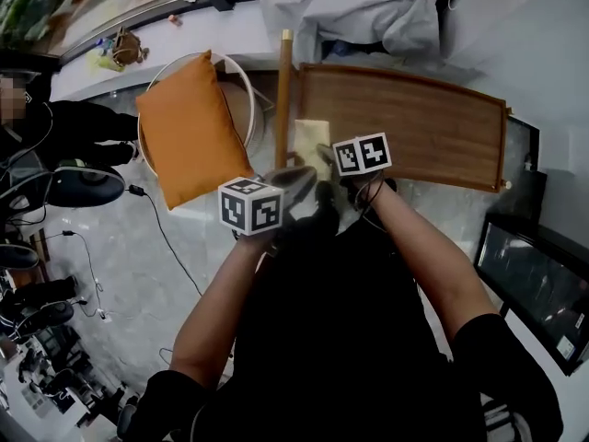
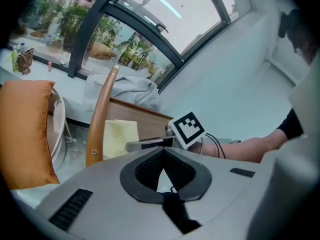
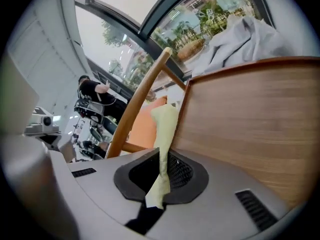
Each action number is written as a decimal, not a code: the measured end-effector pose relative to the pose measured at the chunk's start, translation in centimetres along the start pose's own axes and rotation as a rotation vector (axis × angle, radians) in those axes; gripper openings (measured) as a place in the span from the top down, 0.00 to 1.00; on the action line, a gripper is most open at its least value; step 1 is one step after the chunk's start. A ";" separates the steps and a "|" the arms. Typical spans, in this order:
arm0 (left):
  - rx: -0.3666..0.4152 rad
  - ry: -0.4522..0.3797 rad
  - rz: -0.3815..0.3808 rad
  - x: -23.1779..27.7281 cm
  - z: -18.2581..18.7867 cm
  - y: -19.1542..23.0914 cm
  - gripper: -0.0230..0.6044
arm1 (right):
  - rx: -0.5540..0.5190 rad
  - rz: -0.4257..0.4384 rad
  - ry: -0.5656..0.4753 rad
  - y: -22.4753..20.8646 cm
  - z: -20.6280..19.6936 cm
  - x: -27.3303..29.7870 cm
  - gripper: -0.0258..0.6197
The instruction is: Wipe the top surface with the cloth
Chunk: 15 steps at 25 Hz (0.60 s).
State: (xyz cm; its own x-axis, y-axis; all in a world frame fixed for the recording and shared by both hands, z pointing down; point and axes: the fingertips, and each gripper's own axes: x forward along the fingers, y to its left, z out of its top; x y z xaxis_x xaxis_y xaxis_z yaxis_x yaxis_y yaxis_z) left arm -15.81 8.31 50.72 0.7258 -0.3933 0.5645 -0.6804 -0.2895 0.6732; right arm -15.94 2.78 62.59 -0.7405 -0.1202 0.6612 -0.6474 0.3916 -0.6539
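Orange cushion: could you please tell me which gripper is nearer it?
Left. The left gripper is just beside the cushion; the right gripper is farther off, holding the cloth.

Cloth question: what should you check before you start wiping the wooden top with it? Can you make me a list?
1. Cloth held firmly: ok. The right gripper is shut on it.
2. Cloth at the wooden top: ok. It lies at the top's left end.
3. Cloth pressed flat on the wood: cannot tell.
4. Wiping path: ok. Only bare wood shows ahead of the cloth.
5. Left gripper out of the way: ok. It is shut on nothing, beside the right one.
6. Grey fabric kept off the far edge: cannot tell.
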 end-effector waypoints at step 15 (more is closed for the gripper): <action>0.029 0.093 -0.049 -1.2 -2.8 1.0 0.95 | -0.261 -0.252 0.174 -1.4 -3.6 7.0 0.91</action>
State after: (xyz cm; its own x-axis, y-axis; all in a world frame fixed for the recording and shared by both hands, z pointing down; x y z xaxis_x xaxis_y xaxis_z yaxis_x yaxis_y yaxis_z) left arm -17.10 10.92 52.07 0.7634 -0.2956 0.5744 -0.6458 -0.3324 0.6873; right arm -19.56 4.70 69.49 -0.5079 -0.0948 0.8562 -0.7207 0.5911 -0.3621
